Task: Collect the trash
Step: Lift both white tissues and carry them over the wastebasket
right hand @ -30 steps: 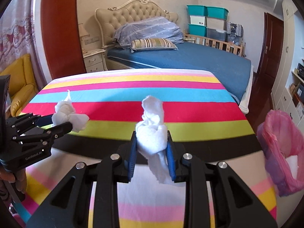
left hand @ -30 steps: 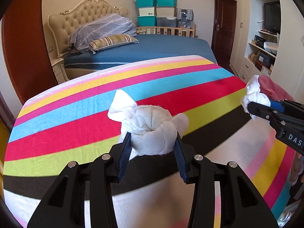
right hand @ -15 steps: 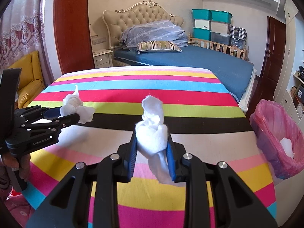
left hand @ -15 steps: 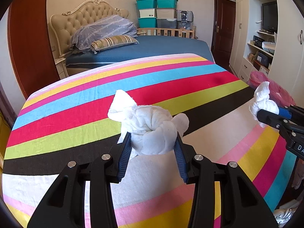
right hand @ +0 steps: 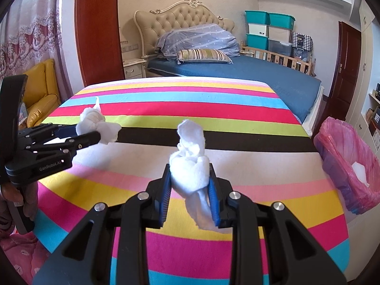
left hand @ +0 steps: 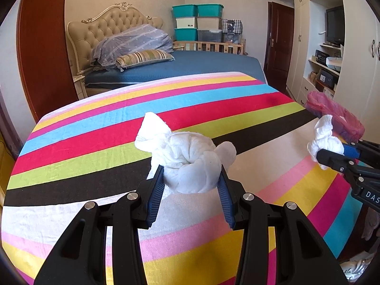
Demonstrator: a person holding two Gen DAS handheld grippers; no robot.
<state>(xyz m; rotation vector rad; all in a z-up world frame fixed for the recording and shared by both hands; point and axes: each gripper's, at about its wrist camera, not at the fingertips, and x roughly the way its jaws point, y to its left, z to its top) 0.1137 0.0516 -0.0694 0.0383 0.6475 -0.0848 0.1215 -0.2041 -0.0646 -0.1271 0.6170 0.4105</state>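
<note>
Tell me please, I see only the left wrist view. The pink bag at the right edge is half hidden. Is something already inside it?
Observer: Yes. In the right wrist view the pink bag stands open beside the striped bed, with a white piece inside.
Operator: Does the right gripper hold its tissue well?
Observer: The right gripper is shut on a white tissue wad, whose tail hangs below the pads.
Operator: What is left of my gripper?
Observer: A yellow armchair by a lace curtain.
</note>
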